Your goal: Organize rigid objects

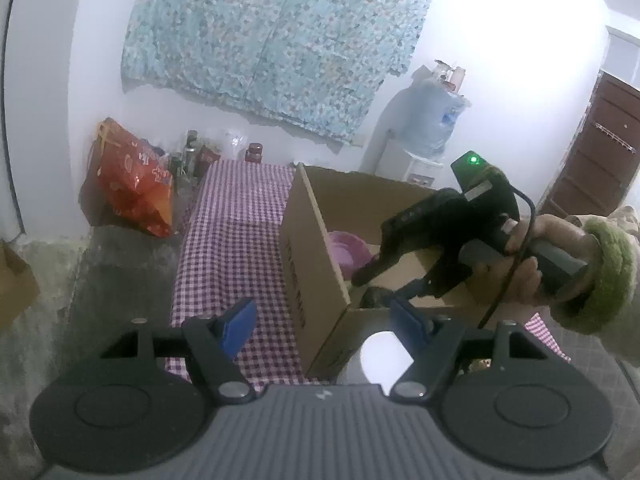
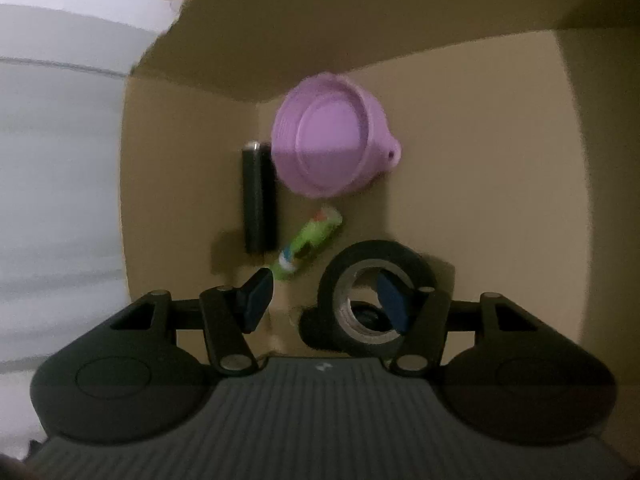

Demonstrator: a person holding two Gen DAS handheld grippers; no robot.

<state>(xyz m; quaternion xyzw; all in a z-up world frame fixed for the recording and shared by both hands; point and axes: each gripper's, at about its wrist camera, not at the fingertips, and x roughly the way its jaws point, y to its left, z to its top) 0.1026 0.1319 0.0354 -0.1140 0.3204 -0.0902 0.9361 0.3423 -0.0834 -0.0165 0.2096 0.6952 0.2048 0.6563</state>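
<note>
An open cardboard box (image 1: 316,248) stands on a checked cloth (image 1: 232,240). On the box floor (image 2: 480,200) lie a pink collapsible funnel (image 2: 332,144), a black cylinder (image 2: 258,200), a green tube (image 2: 308,242) and a black tape roll (image 2: 336,280). My right gripper (image 2: 326,300) reaches down into the box, held by a hand (image 1: 532,264) in a green cuff. Its right finger pokes through the roll's hole, while the left finger stands apart from the roll, so nothing is pinched. My left gripper (image 1: 323,324) hovers open over the box's near corner, holding nothing.
An orange bag (image 1: 136,184) and several jars (image 1: 200,156) stand at the table's far left. A water dispenser (image 1: 424,120) and a brown door (image 1: 592,160) are behind the box. A white round thing (image 1: 382,356) shows below the left gripper.
</note>
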